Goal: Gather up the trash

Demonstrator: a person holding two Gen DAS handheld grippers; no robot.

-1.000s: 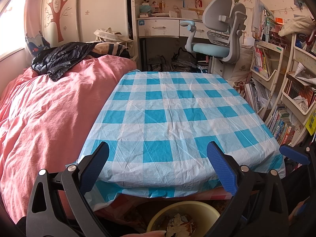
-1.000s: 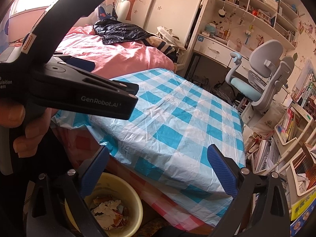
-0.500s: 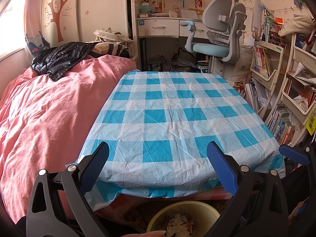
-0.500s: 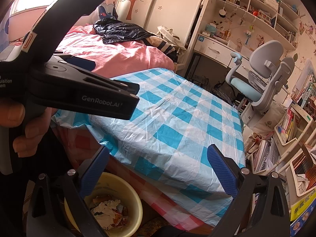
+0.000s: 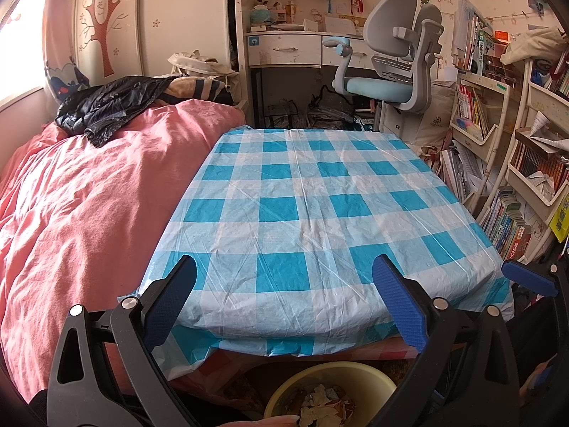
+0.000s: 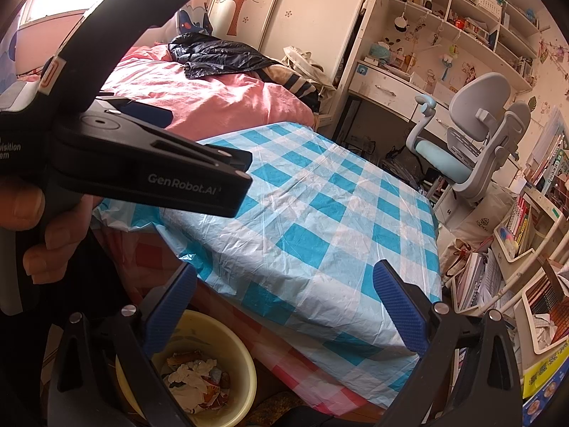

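A yellow bin [image 5: 330, 393] stands on the floor under the near edge of the table; it also shows in the right wrist view [image 6: 234, 366]. Crumpled paper trash [image 6: 193, 377] lies inside it. The table has a blue and white checked cloth [image 5: 313, 210] with nothing on top. My left gripper [image 5: 284, 299] is open and empty, above the table's near edge and the bin. My right gripper [image 6: 284, 302] is open and empty, to the right of the left one, over the table's near corner. The left gripper's body [image 6: 142, 167] and the hand holding it fill the left of the right wrist view.
A bed with a pink quilt [image 5: 81, 206] lies along the table's left side, with a black jacket [image 5: 110, 106] on it. A desk and a grey-blue chair [image 5: 391, 67] stand beyond the table. Bookshelves [image 5: 515, 185] line the right wall.
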